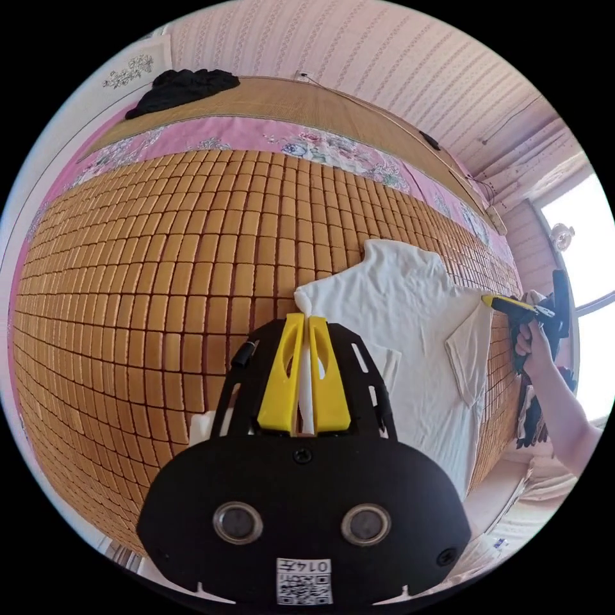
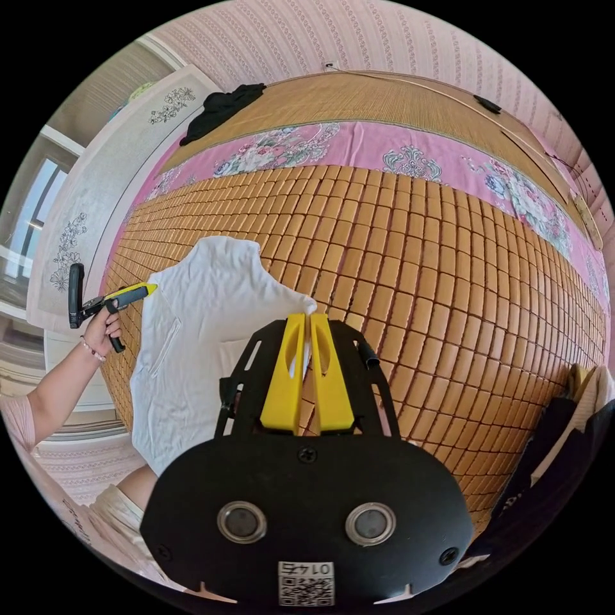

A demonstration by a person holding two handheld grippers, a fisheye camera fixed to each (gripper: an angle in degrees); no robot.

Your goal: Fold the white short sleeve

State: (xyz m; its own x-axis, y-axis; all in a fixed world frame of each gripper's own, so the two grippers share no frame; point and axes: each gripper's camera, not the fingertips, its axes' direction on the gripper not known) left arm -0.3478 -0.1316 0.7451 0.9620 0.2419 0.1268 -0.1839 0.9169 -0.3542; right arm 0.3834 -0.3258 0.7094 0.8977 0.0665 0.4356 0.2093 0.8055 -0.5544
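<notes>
Bamboo-tile matting (image 1: 160, 269) covers a bed, with a pink floral sheet (image 1: 269, 138) beyond it and a black garment (image 1: 182, 86) on the woven mat by the striped wall. Left of the shirt's middle, the left tongs (image 1: 306, 320) are closed together on a corner of the white short sleeve shirt (image 1: 410, 333), which lies spread flat on the matting. On the shirt's opposite corner, the right tongs (image 2: 306, 319) are likewise pinched on white cloth, a hand (image 1: 532, 343) holding them.

Soft matt cloth shirt (image 1: 410, 333) lies on a glossy bamboo-tile mat (image 1: 160, 269).
</notes>
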